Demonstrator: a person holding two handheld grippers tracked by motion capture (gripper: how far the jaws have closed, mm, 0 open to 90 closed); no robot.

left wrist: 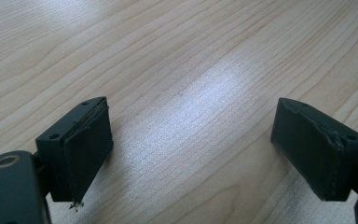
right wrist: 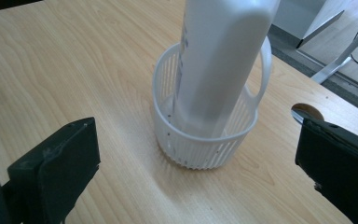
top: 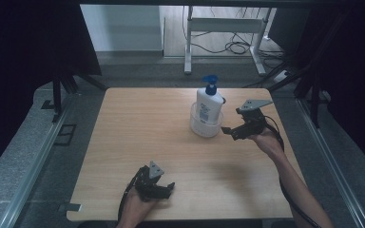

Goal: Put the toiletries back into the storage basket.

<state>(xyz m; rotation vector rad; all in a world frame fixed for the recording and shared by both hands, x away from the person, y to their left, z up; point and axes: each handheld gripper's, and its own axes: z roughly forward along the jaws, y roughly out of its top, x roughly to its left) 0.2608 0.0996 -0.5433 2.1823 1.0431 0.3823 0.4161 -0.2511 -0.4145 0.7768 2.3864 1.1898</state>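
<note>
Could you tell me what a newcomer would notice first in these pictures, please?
The eye lands on the white pump bottle with its blue pump, standing upright in a small white slotted basket toward the far right of the wooden table. Just right of it, the right tongs point at the basket, jaws wide open. The left tongs are open over bare wood near the front edge.

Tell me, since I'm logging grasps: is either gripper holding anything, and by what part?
Nothing. Both the left gripper and right gripper are open; the bottle stands free in its basket.

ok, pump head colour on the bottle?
Blue pump on the white bottle; clearest in the high view.
</note>
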